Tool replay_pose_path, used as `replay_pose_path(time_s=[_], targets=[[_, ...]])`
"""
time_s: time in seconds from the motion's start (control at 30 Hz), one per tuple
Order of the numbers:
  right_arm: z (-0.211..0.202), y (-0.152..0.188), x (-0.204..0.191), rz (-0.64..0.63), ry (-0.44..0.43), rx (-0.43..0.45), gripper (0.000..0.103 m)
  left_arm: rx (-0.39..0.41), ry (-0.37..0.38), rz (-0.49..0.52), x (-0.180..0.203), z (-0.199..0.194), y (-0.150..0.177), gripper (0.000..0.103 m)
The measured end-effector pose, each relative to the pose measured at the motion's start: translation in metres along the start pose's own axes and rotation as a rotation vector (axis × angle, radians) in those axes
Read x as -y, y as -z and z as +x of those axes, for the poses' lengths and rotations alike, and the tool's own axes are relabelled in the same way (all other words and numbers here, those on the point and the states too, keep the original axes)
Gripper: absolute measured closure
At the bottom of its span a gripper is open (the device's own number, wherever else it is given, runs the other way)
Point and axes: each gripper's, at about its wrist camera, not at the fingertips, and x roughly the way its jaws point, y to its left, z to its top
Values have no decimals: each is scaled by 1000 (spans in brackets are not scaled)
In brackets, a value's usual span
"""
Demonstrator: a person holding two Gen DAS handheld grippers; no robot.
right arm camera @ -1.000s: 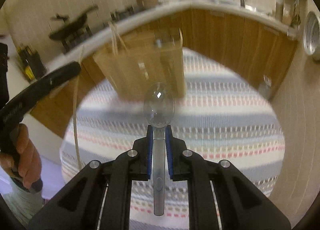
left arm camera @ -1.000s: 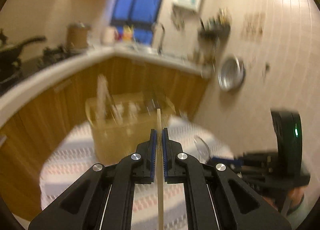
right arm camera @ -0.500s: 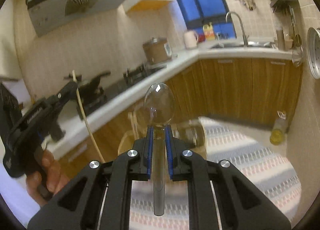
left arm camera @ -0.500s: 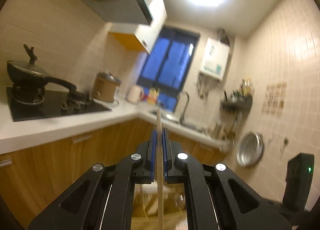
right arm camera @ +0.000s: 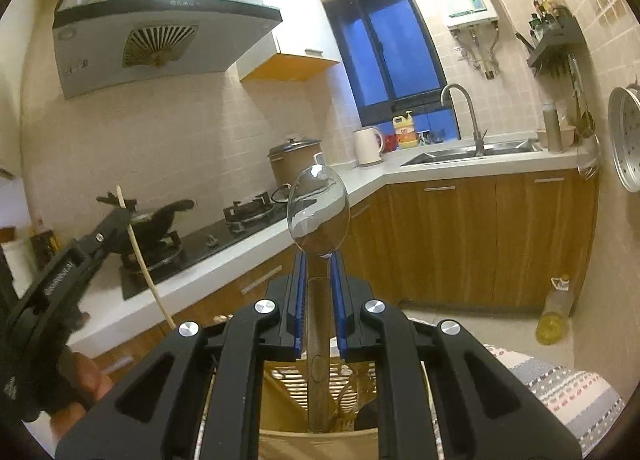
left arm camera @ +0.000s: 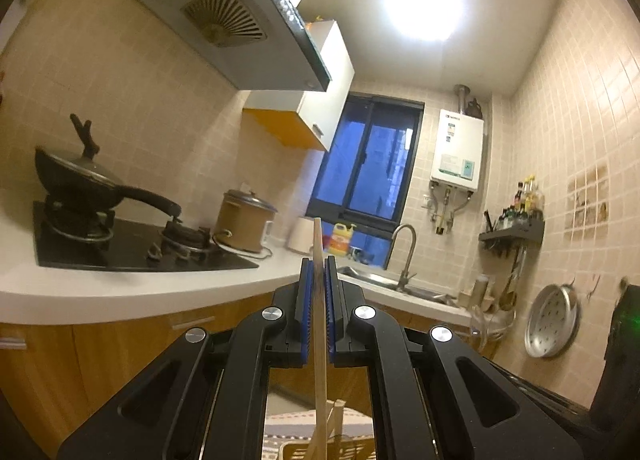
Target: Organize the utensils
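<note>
My left gripper (left arm camera: 319, 266) is shut on a thin wooden chopstick (left arm camera: 319, 324) that stands upright between the blue pads; its tip pokes above them and its lower end runs down toward a tan slatted utensil holder (left arm camera: 352, 450). The right gripper (right arm camera: 318, 260) is shut on a metal spoon (right arm camera: 318, 216), bowl up, handle hanging over the utensil holder (right arm camera: 288, 384), which has several utensils inside. In the right wrist view the left gripper (right arm camera: 120, 216) with its chopstick (right arm camera: 140, 256) shows at the left, held by a hand (right arm camera: 86, 384).
A white counter (right arm camera: 360, 184) carries a hob with a black pan (right arm camera: 160, 220), a rice cooker (right arm camera: 294, 162), a kettle (right arm camera: 368, 146) and a sink (right arm camera: 472, 152). Wooden cabinets (right arm camera: 480, 240) stand below. A striped cloth (right arm camera: 560, 384) covers the table; an oil bottle (right arm camera: 554, 312) stands on the floor.
Both grippers have tilted up from looking down at the table and holder to looking level across the kitchen. The holder has dropped to the bottom edge of both views. Chopstick and spoon stay gripped.
</note>
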Motion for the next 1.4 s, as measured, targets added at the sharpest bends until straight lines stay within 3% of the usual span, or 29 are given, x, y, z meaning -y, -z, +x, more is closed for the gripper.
replay_pose_path(time_s=[0.37,0.57,0.67,0.8,0.97,1.07,1.13,1.27,1.4], targets=[[5,29,-5,-80,14,41,93,-50,-13,22,-7,3,26,99],[-1,44,-10,-124,15,24,92,-155,51,40,-15,2,40,96],[-9,47,-10,-134,15,-2,90,-169,54,42,-21,-8,40,89],[-33,49,-10,-151,21,-9,76,-168,46,30,-29,-28,32,64],[-61,54,-11,-161,29,-13,69,-167,51,47,-26,-56,25,56],[-83,61,-9,-164,52,-6,58,-164,52,65,-21,-78,25,42],[-94,68,-7,-170,67,-19,58,-172,53,74,-17,-89,28,39],[-113,88,-2,-180,102,-45,53,-219,38,111,-7,-114,46,35],[-129,105,5,-175,139,-57,46,-238,11,135,2,-134,67,22]])
